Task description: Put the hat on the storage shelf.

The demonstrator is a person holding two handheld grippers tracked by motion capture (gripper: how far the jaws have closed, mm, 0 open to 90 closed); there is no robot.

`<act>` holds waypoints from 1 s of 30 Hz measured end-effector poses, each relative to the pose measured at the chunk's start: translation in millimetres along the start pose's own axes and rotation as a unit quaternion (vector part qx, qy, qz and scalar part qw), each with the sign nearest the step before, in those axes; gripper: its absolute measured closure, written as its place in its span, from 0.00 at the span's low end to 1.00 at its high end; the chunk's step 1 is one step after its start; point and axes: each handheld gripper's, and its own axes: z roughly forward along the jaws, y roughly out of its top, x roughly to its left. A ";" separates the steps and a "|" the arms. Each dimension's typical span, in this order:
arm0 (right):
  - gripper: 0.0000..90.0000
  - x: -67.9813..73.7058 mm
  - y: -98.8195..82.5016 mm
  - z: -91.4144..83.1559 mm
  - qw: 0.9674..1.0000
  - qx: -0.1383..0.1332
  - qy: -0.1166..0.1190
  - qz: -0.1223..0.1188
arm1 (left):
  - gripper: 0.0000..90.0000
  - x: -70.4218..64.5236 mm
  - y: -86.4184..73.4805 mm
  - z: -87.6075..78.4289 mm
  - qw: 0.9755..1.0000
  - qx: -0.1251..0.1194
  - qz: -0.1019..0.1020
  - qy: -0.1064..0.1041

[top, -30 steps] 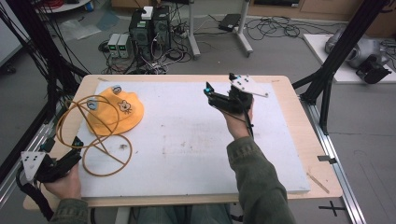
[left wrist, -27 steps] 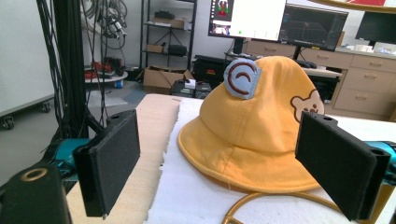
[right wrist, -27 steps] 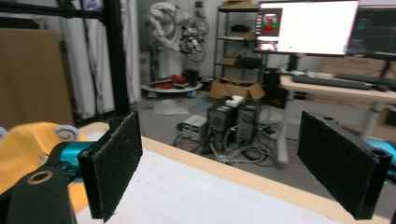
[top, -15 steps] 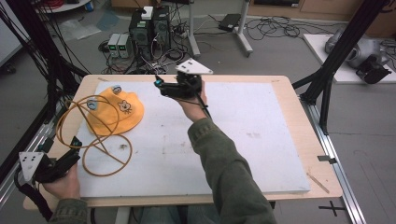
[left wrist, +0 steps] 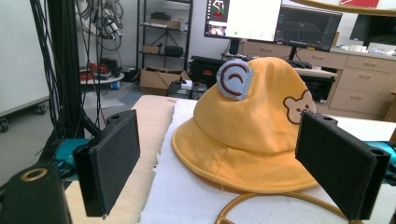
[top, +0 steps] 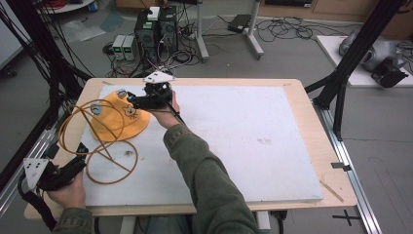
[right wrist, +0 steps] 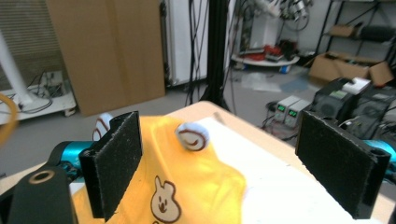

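1. At the far left of the table, the right gripper (top: 132, 101) hovers over the crown of the yellow cloth bucket hat (top: 117, 122); its two black jaws stand spread wide apart, with nothing between them.
2. Seen from the right gripper view, the right gripper (right wrist: 219, 172) looks down on the hat (right wrist: 187, 186), whose fabric lies below and between the jaws; a small brown bear face (right wrist: 164, 205) is stitched on it, and two rounded blue-and-white ear patches (right wrist: 192, 135) rise from its far side.
3. Behind that gripper, the person's right forearm in an olive-green sleeve (top: 204, 170) crosses the white foam board (top: 253, 141) that covers the wooden table (top: 311, 105).
4. Near the front left corner of the table, the left gripper (top: 80, 163) rests low in the person's left hand (top: 70, 192), its jaws likewise spread and empty.
5. Seen from the left gripper view, the left gripper (left wrist: 219, 172) faces the hat (left wrist: 252, 140), which sits upright on the board, apart from both jaws.
6. Between the left gripper and the hat, a loop of tan rubber hose (top: 104, 156) lies on the board, one coil reaching round the hat's brim.
7. Beyond the table, grey computer cases (top: 156, 24) and tangled black cables (top: 287, 29) lie on the floor.
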 end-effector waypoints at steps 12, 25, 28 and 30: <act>0.17 13.2 -51.4 62.1 0.998 0.050 0.028 -0.011 | 0.16 7.1 -0.1 -4.3 1.000 0.002 0.002 0.006; 0.55 18.4 -63.7 73.0 0.997 0.058 0.052 -0.024 | 0.16 4.0 -1.8 -2.4 1.000 0.006 0.007 0.001; 0.77 21.2 -61.3 73.6 0.995 0.058 0.068 -0.040 | 0.16 4.1 -1.6 -2.6 1.000 0.005 0.007 0.001; 0.87 18.7 -60.1 74.6 0.993 0.063 0.099 -0.022 | 0.16 4.1 -1.5 -2.6 1.000 0.004 0.006 0.001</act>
